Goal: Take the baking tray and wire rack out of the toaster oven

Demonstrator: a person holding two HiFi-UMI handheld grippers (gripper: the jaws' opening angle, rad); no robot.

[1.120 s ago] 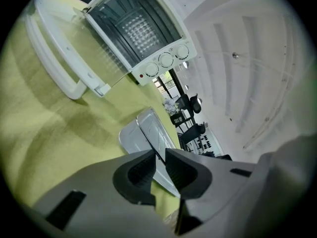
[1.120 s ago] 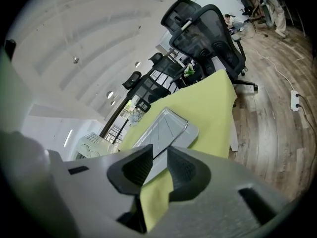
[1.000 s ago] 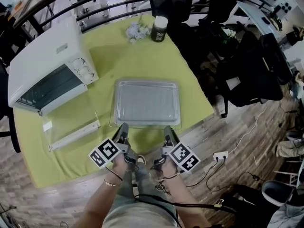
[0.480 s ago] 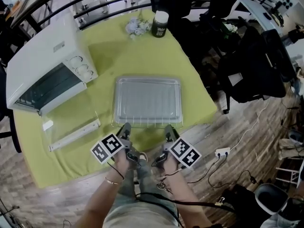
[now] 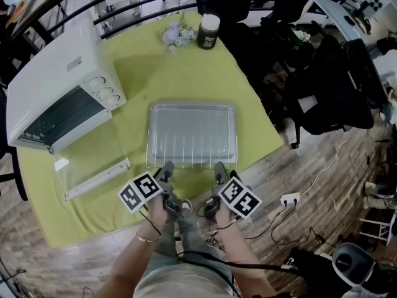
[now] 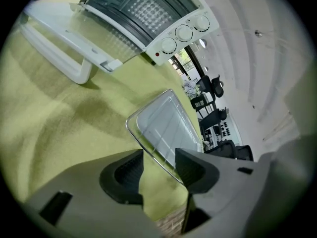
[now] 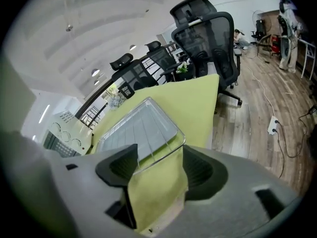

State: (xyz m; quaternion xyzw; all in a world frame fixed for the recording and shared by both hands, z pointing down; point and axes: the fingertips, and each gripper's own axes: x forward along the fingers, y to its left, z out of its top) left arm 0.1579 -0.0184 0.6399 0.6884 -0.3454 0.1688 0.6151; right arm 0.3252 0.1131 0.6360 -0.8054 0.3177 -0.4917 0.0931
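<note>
Left gripper and right gripper had just opened, rack rim loose between their jaws. Tray and rack were out; withdrawing seemed next.

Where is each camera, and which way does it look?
Head view: on the person's head, looking steeply down at table, baking tray, toaster oven; forearms, left hand-held gripper and right hand-held gripper show.
Left gripper view: rides the left one, facing the tray's near edge and the open oven; own jaws show.
Right gripper view: rides the right one, facing the tray's corner and office chairs; own jaws show.
Shared: all see the tray. Both grippers' jaws have just been opening, the wire rack's edge between them, ungripped.
</note>
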